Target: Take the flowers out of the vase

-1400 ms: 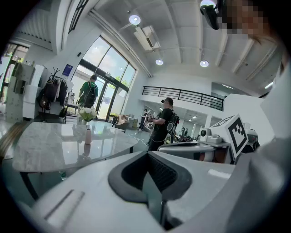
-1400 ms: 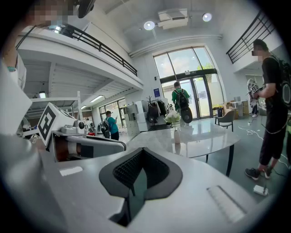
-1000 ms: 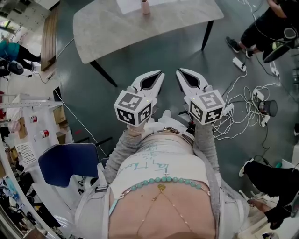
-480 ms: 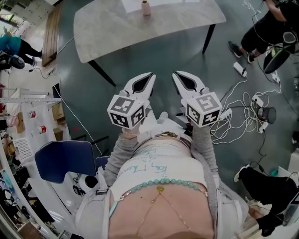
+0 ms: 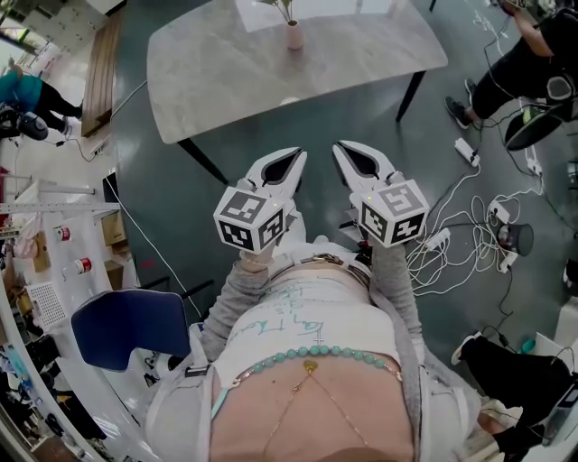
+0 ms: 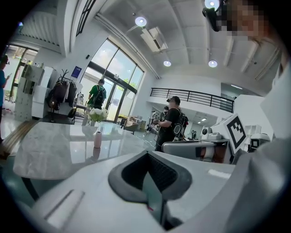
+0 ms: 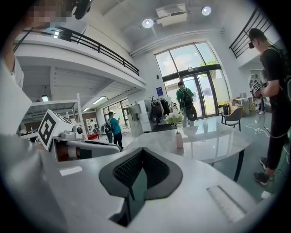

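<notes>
A small pink vase point(image 5: 294, 35) stands at the far side of a grey marble table point(image 5: 226, 63), and green stems of the flowers point(image 5: 276, 5) show at the top edge. Both grippers are held close to the person's body, well short of the table. The left gripper point(image 5: 293, 155) and the right gripper point(image 5: 345, 147) point toward the table, jaws together with nothing between them. The left gripper view shows the vase point(image 6: 97, 139) with white flowers point(image 6: 97, 114) far beyond the gripper's tips point(image 6: 146, 154). From the right gripper point(image 7: 141, 150), the vase point(image 7: 179, 140) and flowers point(image 7: 175, 119) are equally distant.
White cables and a power strip point(image 5: 470, 207) lie on the dark floor at the right. A blue chair point(image 5: 126, 327) stands at the lower left. A person in black point(image 5: 524, 54) is beside the table's right end; another person in black point(image 6: 172, 123) stands beyond the table.
The table has slid down into the head view, so the vase and its stems now show more fully. Both grippers stay together and shut, a little higher in the picture.
</notes>
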Demonstrator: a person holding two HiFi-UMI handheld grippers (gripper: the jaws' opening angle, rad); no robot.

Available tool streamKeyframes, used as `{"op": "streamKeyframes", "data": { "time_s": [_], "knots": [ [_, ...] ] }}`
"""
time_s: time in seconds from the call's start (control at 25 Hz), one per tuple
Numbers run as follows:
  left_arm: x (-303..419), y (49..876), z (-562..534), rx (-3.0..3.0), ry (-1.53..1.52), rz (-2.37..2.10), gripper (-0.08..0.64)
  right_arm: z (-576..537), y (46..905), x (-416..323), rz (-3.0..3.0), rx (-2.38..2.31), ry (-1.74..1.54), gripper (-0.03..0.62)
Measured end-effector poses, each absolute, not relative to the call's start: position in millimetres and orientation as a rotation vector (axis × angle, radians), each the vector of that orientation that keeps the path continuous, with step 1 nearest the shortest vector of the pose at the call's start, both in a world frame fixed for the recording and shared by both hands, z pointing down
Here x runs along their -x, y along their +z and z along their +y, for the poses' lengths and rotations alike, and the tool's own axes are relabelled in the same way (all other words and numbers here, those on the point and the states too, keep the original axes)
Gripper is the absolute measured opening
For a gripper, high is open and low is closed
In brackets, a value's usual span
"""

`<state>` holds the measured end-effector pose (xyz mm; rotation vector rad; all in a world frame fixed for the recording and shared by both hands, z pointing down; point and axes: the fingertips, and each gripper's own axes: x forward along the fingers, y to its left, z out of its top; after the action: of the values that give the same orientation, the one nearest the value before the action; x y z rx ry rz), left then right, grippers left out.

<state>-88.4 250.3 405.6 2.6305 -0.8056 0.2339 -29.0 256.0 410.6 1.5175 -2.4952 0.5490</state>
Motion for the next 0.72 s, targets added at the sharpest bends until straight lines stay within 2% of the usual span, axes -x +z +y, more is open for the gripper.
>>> {"op": "streamKeyframes", "data": {
  "time_s": [0.72],
  "knots": [
    [120,403,154,-2.646,0.205,-0.789,0.000,155,411,59,-2.459,-1.565,0.523,0.026]
  ]
}}
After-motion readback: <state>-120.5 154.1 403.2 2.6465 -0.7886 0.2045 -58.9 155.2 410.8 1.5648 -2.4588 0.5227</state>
